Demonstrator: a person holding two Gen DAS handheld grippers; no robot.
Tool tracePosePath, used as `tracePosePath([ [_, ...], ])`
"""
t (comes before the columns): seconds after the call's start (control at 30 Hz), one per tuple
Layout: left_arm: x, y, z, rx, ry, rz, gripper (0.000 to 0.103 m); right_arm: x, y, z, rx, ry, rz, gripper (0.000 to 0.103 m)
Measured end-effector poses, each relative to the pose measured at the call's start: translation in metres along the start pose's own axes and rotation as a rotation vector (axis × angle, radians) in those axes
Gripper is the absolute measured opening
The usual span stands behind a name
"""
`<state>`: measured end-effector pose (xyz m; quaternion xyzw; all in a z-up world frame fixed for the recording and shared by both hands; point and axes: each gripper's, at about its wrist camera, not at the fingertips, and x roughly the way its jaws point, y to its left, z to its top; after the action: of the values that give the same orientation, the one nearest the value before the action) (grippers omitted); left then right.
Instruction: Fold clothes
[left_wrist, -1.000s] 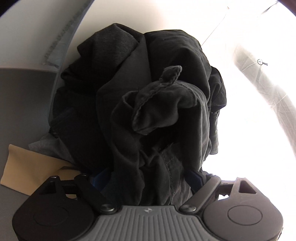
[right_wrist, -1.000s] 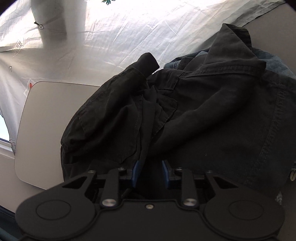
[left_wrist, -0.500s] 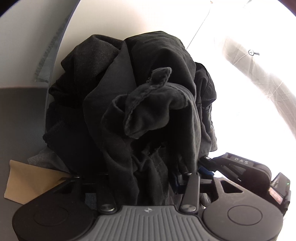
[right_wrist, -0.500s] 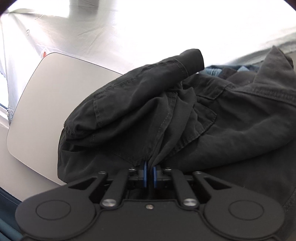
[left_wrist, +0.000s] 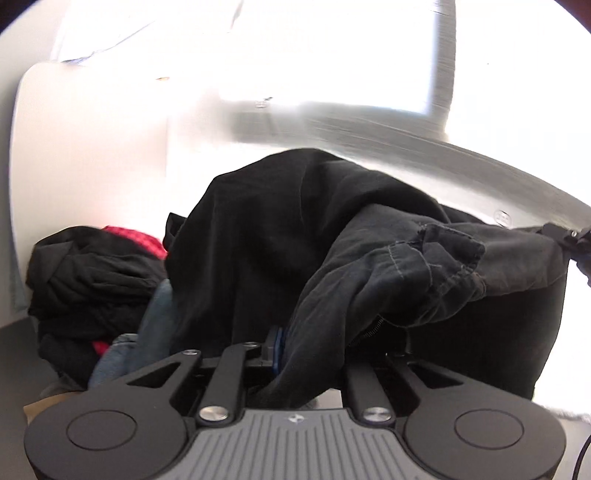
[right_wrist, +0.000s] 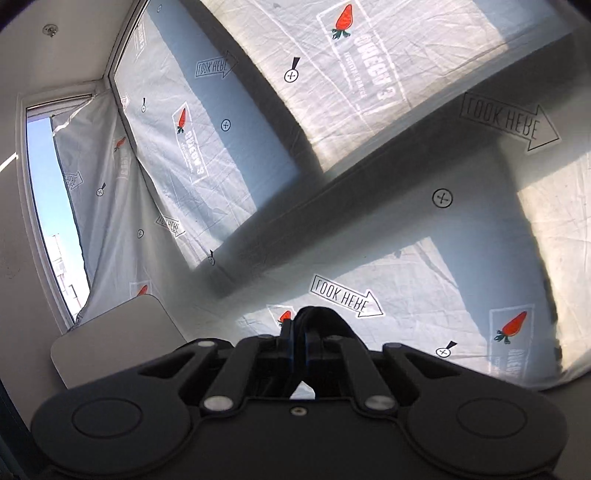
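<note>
Gripping a bunched fold of the black garment (left_wrist: 295, 236), the left gripper (left_wrist: 317, 354) has its blue-padded fingers (left_wrist: 275, 347) pressed in against the dark cloth, which spills out over the tool and rises in a mound in front of the lens. A stitched hem of the same garment (left_wrist: 443, 251) curls across the middle of the left wrist view and stretches off to the right edge, where a small part of the right gripper (left_wrist: 570, 240) shows, touching the taut cloth. Left of the mound lies a heap of other clothes (left_wrist: 92, 273), black with a red piece showing, and a strip of blue denim (left_wrist: 155, 325) sits between the heap and the held garment. The background in this view is streaked and overexposed. In the right wrist view the right gripper (right_wrist: 300, 339) is clamped nearly closed on a thin wad of black fabric (right_wrist: 317, 321), which pokes up between the blue pads (right_wrist: 290, 339); the rest of the garment is out of that picture. Behind it hangs a white printed sheet (right_wrist: 369, 184) with strawberries and "LOOK HERE" arrows, a window (right_wrist: 55, 221) at the left, and a pale rounded table corner (right_wrist: 110, 347) near the lower left.
</note>
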<state>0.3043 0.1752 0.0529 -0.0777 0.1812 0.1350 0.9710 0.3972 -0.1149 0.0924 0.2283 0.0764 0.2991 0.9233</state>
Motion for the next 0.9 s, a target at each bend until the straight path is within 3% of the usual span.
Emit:
tracePosePath([
  [0.1,-0.025,-0.081,-0.042,0.083,0.137,-0.179,0.017,-0.113,-0.045,0.009,-0.198,-0.023,-0.188,0.006],
  [0.2,-0.030,-0.146,-0.103,0.131,0.367,-0.330,0.022,-0.181,-0.104,-0.015,-0.318,0.231,-0.495,0.013],
  [0.27,-0.021,-0.175,-0.146,0.172,0.550,-0.387,0.022,-0.212,-0.152,-0.052,-0.307,0.462,-0.680,0.017],
  [0.33,-0.015,-0.195,-0.178,0.207,0.683,-0.391,0.023,-0.255,-0.190,-0.092,-0.208,0.590,-0.773,0.019],
  [0.4,-0.009,-0.206,-0.196,0.207,0.782,-0.379,0.023,-0.287,-0.206,-0.116,-0.108,0.636,-0.825,0.021],
  [0.5,-0.006,-0.203,-0.202,0.114,0.805,-0.335,0.024,-0.320,-0.226,-0.129,0.088,0.591,-0.845,0.021],
  [0.6,-0.014,-0.194,-0.204,0.073,0.775,-0.289,0.033,-0.328,-0.250,-0.118,0.123,0.505,-0.899,0.028],
  [0.63,-0.013,-0.191,-0.204,0.072,0.765,-0.279,0.036,-0.331,-0.260,-0.112,0.120,0.478,-0.914,0.033],
  [0.73,-0.007,-0.187,-0.198,0.067,0.759,-0.263,0.042,-0.330,-0.293,-0.098,0.156,0.391,-0.925,0.038],
  [0.8,-0.001,-0.193,-0.196,0.079,0.768,-0.256,0.043,-0.326,-0.321,-0.092,0.230,0.340,-0.916,0.046],
  [0.9,0.010,-0.199,-0.189,0.116,0.797,-0.288,0.046,-0.314,-0.357,-0.093,0.359,0.326,-0.883,0.048],
])
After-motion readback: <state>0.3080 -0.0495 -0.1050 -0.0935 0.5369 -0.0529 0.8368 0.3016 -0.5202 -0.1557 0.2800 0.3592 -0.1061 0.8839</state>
